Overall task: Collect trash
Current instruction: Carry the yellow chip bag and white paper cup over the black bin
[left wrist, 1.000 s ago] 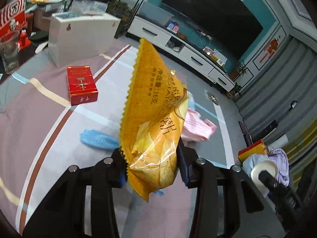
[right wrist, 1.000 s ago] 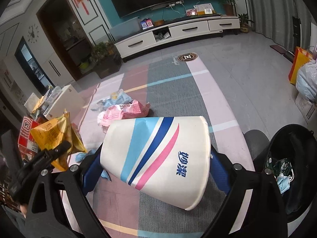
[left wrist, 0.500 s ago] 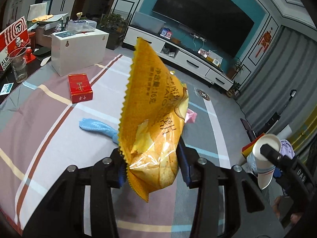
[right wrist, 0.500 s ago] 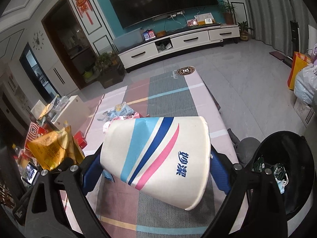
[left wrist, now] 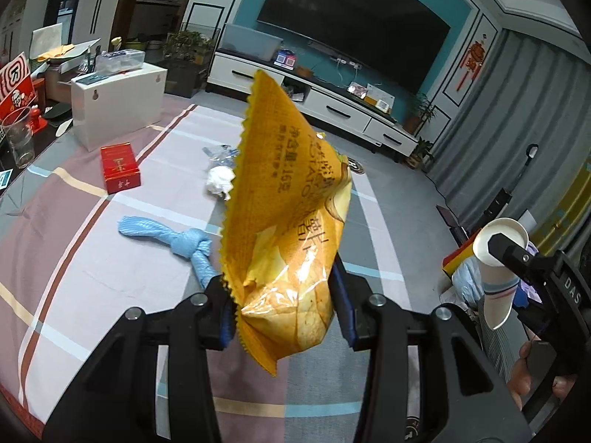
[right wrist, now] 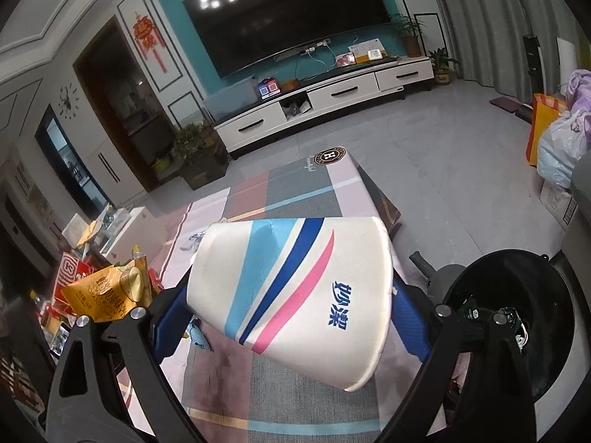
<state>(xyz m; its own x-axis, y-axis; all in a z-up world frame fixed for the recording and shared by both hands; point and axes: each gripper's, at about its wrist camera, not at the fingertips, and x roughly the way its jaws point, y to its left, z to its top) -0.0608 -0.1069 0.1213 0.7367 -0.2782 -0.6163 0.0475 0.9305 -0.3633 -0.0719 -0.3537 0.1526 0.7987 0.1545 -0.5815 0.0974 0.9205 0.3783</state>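
Observation:
My left gripper (left wrist: 282, 310) is shut on a yellow chip bag (left wrist: 288, 221) and holds it upright above the striped tablecloth (left wrist: 74, 258). My right gripper (right wrist: 291, 317) is shut on a white paper cup (right wrist: 295, 295) with blue and pink stripes, held on its side above the table's right end. The cup also shows in the left wrist view (left wrist: 498, 269). The chip bag shows in the right wrist view (right wrist: 110, 291). A black trash bin (right wrist: 517, 317) with some trash inside stands low at the right, beside the cup.
On the table lie a knotted blue cloth (left wrist: 173, 240), a red box (left wrist: 120, 166), a crumpled white tissue (left wrist: 219, 181), a white box (left wrist: 118, 103) and a clear glass (left wrist: 18, 140). Bags (right wrist: 554, 140) stand on the floor at right.
Both grippers have risen and pulled back from the table with their loads. The right gripper with the cup now sits higher beside the bin.

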